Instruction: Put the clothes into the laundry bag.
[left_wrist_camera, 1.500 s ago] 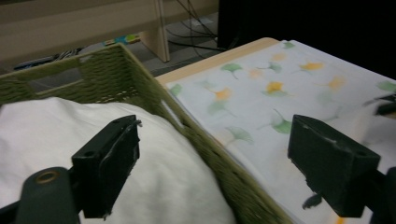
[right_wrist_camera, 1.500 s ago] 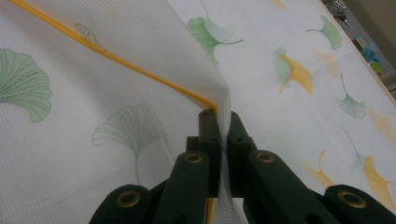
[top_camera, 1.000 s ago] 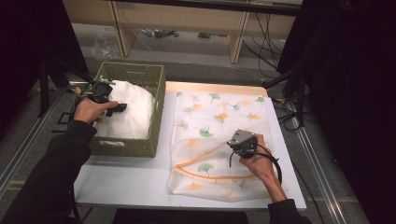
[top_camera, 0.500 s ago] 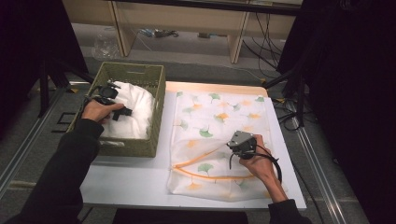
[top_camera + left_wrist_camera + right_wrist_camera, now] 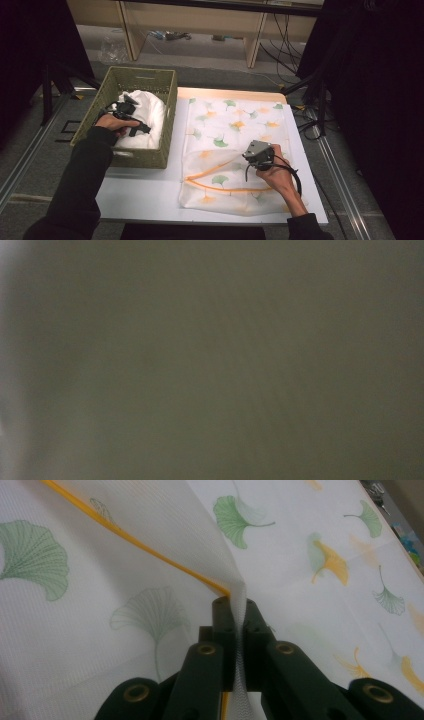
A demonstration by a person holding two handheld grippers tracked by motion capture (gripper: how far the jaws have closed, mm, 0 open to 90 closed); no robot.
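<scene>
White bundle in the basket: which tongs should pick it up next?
Left. The left tongs are down on the white bundle in the green basket, while the right tongs are clamped on the mesh bag edge.

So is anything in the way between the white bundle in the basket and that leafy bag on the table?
Only the basket's own wall. The white bundle sits inside the green basket, so it must be lifted over that side. The leafy mesh bag lies right beside it, its yellow-edged opening pinched up by the right gripper.

A white table (image 5: 150,192) on grey carpet (image 5: 210,75) — pale wooden shelving (image 5: 200,20) behind, darkness at both sides.
</scene>
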